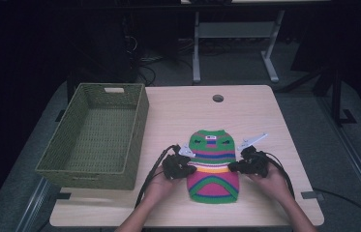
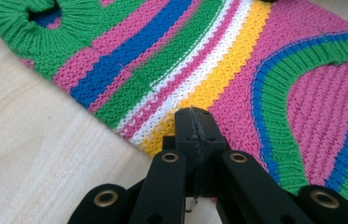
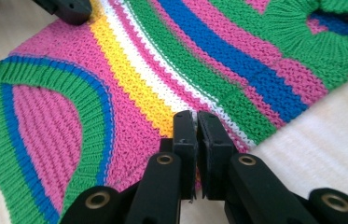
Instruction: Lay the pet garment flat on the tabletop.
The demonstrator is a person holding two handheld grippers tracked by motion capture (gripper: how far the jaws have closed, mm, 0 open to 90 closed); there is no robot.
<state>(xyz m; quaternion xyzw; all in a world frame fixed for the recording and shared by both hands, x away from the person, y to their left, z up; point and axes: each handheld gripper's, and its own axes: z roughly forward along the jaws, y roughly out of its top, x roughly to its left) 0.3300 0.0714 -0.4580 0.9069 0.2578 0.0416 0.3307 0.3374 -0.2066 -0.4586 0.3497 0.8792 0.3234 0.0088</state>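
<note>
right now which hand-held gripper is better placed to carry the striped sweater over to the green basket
Left, probably. The left hand-held gripper is at the striped sweater edge facing the green basket; the right hand-held gripper is at its far edge.

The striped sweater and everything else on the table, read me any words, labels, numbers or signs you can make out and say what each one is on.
Small white label near the neck of the striped knit sweater, high view: carries a dark mark, too small and blurred to read.
Green woven basket: no text visible.
Table: no text visible.
Left tool and right tool: no readable marking.
So nothing legible anywhere.
</note>
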